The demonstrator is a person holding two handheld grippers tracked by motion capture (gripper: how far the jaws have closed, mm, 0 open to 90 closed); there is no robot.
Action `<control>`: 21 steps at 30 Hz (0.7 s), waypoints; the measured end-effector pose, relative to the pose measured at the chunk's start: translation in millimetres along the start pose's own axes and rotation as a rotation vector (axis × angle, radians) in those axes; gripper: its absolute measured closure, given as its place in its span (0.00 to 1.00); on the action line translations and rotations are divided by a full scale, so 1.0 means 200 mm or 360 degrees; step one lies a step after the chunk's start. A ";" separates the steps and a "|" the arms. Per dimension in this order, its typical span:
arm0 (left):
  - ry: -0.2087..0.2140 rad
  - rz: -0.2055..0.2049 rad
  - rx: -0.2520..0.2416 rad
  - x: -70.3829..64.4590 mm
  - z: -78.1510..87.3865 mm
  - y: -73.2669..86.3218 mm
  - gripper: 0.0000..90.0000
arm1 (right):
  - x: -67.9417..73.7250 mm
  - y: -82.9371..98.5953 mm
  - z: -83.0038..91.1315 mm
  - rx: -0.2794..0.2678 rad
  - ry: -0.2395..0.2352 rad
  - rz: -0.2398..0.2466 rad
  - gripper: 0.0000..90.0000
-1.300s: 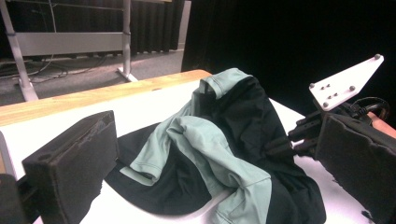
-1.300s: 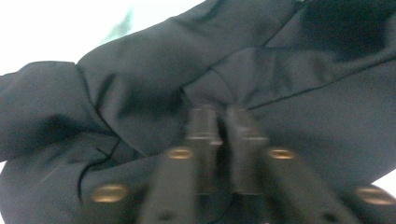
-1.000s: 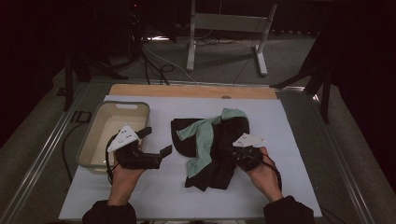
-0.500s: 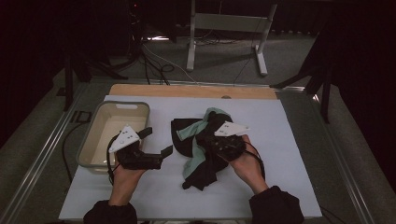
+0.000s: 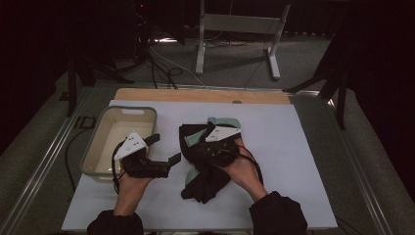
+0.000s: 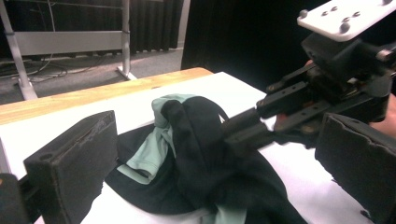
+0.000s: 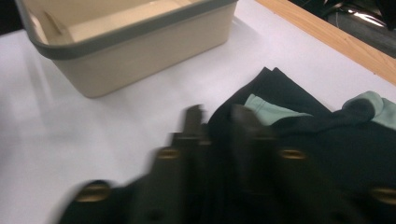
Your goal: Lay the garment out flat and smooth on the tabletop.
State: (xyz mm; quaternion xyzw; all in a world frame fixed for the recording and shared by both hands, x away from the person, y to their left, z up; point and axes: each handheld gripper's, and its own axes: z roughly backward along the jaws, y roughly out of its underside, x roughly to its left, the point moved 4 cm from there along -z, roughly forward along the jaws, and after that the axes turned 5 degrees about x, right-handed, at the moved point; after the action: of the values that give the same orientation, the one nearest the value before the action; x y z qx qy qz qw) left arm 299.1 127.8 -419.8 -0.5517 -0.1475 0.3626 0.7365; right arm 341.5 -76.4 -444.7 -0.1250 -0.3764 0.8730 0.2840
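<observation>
Right tongs (image 5: 195, 152) grip a fold of the black and mint garment (image 5: 208, 178) on the table (image 5: 293, 147); left tongs (image 5: 164, 149) gape empty beside it

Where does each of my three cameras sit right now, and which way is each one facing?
High view: above the person's side, looking forward and down at the white table; forearms, both hands, left gripper and right gripper show.
Left gripper view: rides the left gripper, facing the black and green garment; its own wide-apart fingers show, with the right gripper beyond.
Right gripper view: rides the right gripper, facing the beige tub; blurred fingers at the garment's edge.
All three share the garment.
</observation>
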 end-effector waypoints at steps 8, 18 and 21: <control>-0.0006 0.0006 -0.0016 0.00 0.01 0.00 0.01 | 0.06 0.11 0.13 -0.0029 0.0010 -0.0014 0.33; -0.0004 0.0004 -0.0004 0.00 0.00 0.00 0.01 | 0.15 0.32 0.16 0.0020 0.0015 -0.0012 0.27; -0.0003 0.0004 -0.0003 0.00 0.00 0.00 0.01 | 0.18 0.38 0.14 0.0062 -0.0014 -0.0023 0.26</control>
State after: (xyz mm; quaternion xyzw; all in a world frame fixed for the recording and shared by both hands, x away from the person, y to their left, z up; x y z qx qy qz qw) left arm 298.6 126.8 -420.4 -0.5523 -0.1479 0.3639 0.7353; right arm 269.5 -114.6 -481.3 -0.1128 -0.3614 0.8786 0.2910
